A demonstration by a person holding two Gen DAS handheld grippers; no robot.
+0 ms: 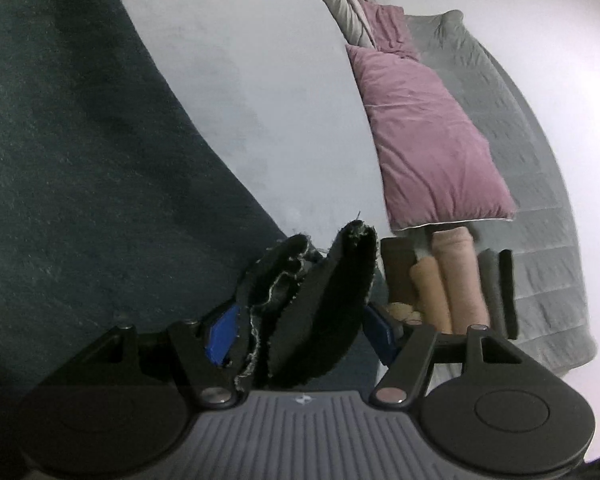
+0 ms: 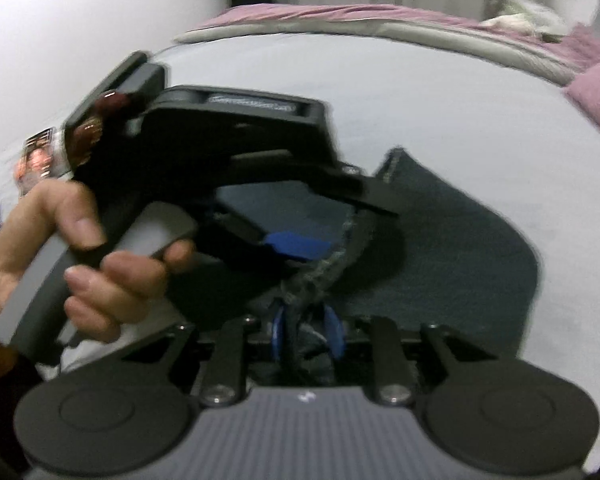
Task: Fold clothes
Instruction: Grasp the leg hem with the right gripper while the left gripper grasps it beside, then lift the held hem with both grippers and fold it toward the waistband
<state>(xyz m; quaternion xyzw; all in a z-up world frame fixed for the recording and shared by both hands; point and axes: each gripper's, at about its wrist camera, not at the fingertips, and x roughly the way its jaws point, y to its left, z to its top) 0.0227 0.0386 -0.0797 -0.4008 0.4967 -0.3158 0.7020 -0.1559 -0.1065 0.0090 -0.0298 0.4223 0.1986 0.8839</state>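
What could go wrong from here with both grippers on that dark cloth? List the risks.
1. The left gripper stands fairly wide around bunched frayed folds of the dark garment; the cloth may slip out.
2. The right gripper holds only a thin twisted edge, so a tug could free it.
3. Both grippers sit close together; the left hand could be bumped.

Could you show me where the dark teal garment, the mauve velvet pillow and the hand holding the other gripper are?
Dark teal fleece garment (image 1: 80,160): left wrist view, on its flat spread part.
Mauve velvet pillow (image 1: 428,144): left wrist view, middle of its face.
Hand on the left gripper's grey handle (image 2: 80,248): right wrist view, on the curled fingers.
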